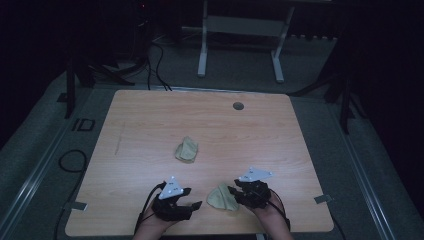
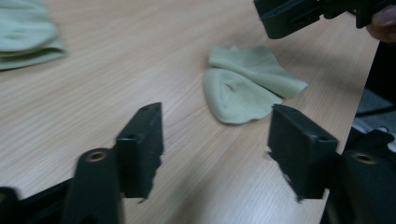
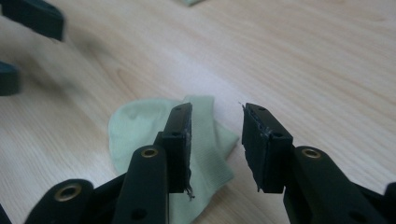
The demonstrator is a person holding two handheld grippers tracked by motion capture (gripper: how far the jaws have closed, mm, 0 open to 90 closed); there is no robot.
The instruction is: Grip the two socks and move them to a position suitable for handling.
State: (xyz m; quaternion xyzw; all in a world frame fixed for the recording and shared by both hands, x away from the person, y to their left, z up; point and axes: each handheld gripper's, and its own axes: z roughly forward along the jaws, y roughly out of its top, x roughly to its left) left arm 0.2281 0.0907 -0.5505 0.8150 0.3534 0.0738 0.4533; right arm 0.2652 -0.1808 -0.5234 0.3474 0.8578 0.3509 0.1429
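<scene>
Two pale green socks lie on the wooden table (image 1: 150,115). One sock (image 1: 186,149) is bunched near the middle. The other sock (image 1: 222,197) lies flat near the front edge, between my two grippers. My left gripper (image 1: 194,198) is just left of it, open, with bare wood between its jaws (image 2: 217,140); the front sock (image 2: 243,88) lies ahead of it. My right gripper (image 1: 233,194) hovers at that sock's right edge. Its jaws (image 3: 217,135) stand apart above the sock (image 3: 140,126), and nothing is clamped between them.
A round cable hole (image 1: 238,106) sits at the table's back right. Behind the table stands a white desk frame (image 1: 240,45) on a dark floor with cables (image 1: 70,160). The table's front edge is close under both hands.
</scene>
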